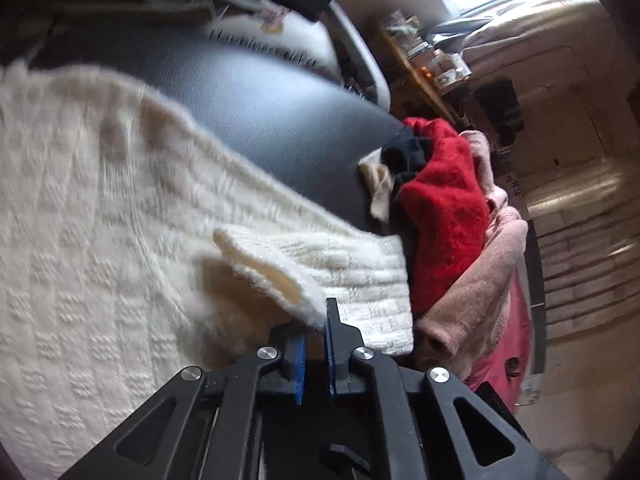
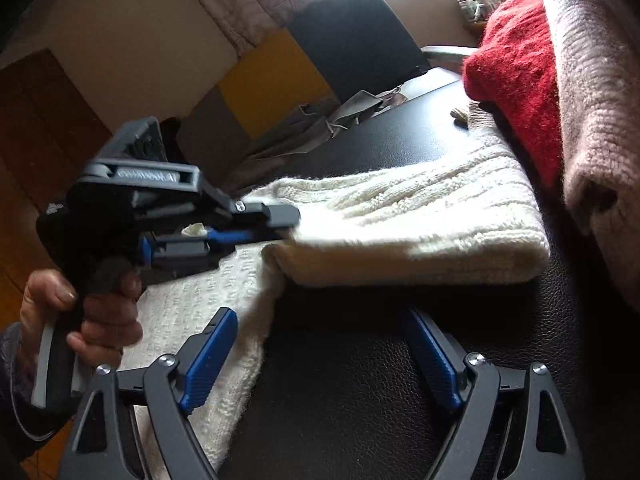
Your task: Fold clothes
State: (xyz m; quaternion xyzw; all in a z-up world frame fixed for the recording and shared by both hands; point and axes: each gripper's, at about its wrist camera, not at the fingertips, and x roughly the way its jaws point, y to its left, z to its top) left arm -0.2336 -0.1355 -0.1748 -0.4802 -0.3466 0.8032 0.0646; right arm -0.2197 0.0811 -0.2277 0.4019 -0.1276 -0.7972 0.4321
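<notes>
A cream knitted sweater (image 1: pixel 100 200) lies spread on the black table (image 1: pixel 260 100). In the left wrist view my left gripper (image 1: pixel 316 326) is shut on a folded flap of the sweater's edge, which sticks up between the blue pads. The right wrist view shows that same left gripper (image 2: pixel 280 226), held by a hand (image 2: pixel 100 320), pinching the cream sweater (image 2: pixel 400 208) where a fold lies doubled over. My right gripper (image 2: pixel 320 314) stands open low over the bare table (image 2: pixel 360 380), nothing between its fingers; its left finger (image 2: pixel 208 360) hangs over the sweater's edge.
A pile of clothes sits at the table's end: a red fuzzy sweater (image 1: pixel 440 208), a black piece (image 1: pixel 404 152) and pink knits (image 1: pixel 480 280). The same red sweater (image 2: pixel 516 76) and a brownish-pink knit (image 2: pixel 592 120) crowd the right. Behind stand a black chair (image 2: pixel 356 40) and grey cloth (image 2: pixel 288 136).
</notes>
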